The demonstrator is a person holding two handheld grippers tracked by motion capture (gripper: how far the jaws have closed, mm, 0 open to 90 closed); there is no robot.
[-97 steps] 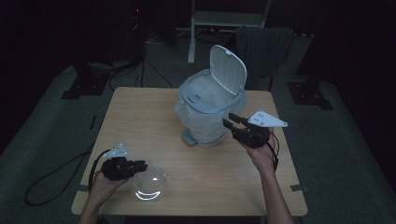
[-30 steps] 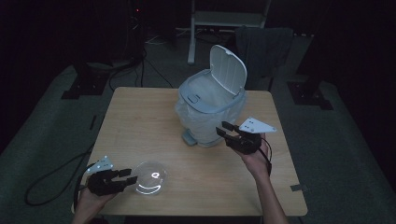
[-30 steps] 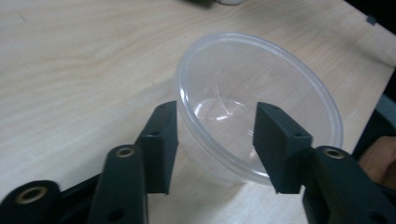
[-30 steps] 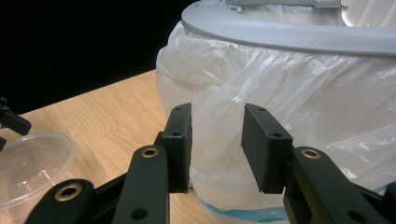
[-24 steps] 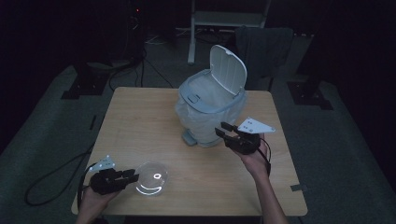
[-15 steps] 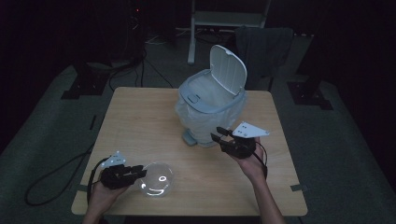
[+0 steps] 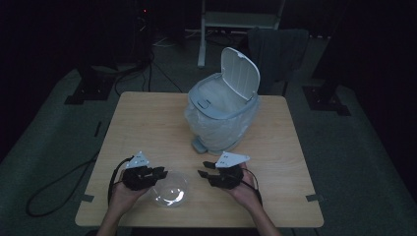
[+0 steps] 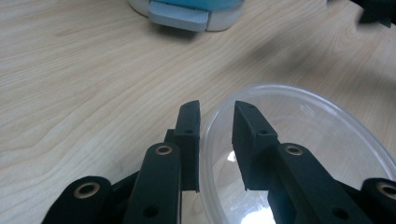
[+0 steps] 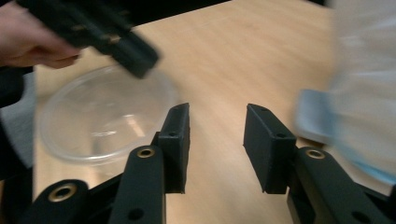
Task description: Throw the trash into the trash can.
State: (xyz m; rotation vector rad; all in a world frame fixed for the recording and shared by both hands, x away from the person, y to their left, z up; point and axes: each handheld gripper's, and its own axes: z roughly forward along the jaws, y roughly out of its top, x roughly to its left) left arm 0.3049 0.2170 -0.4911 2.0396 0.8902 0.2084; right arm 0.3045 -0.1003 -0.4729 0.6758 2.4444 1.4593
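A dim room surrounds the wooden tabletop (image 7: pixel 147 123). Near its front edge sits the clear plastic bowl (image 7: pixel 168 191), its rim between the parted jaws of the left claw (image 8: pixel 215 140), not yet clenched. The right claw (image 9: pixel 217 140), released and empty, hovers just right of it, farther off.
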